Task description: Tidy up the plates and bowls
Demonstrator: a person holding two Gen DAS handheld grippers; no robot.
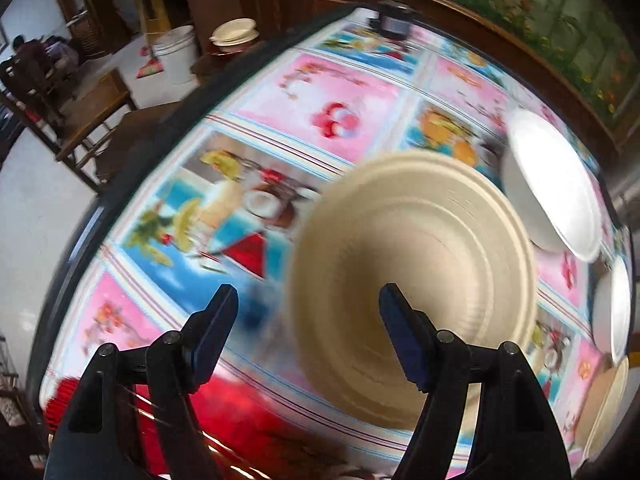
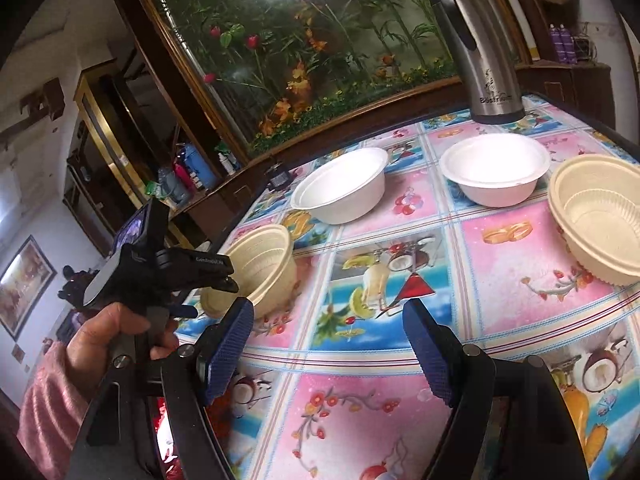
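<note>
in the right wrist view, at nine o'clock, the person's hand (image 2: 108,334) in a pink sleeve holds the left gripper (image 2: 218,282), whose black fingers reach the near rim of a small cream bowl (image 2: 262,266) that tilts at the table's left edge; from here i cannot tell whether those fingers pinch the rim or only touch it. in the left wrist view, heavily blurred, the left gripper (image 1: 308,300) shows its fingers spread wide, one blue pad (image 1: 214,338) to the left of the cream bowl (image 1: 416,276) and the other over the bowl's inside, the near rim between them, with no pinch visible. a white bowl (image 1: 548,184) sits at two o'clock of it. back in the right wrist view, moving rightward across the flowered tablecloth (image 2: 384,416), a white bowl (image 2: 340,186) stands upright toward eleven o'clock, a second white bowl (image 2: 494,168) at one o'clock, well apart from the first, and behind it a steel flask (image 2: 476,52) stands upright at the far edge. at three o'clock a larger cream bowl (image 2: 596,216) holds a smaller ribbed one nested inside. the right gripper (image 2: 328,348) at six o'clock is spread wide above the cloth, holding nothing.
</note>
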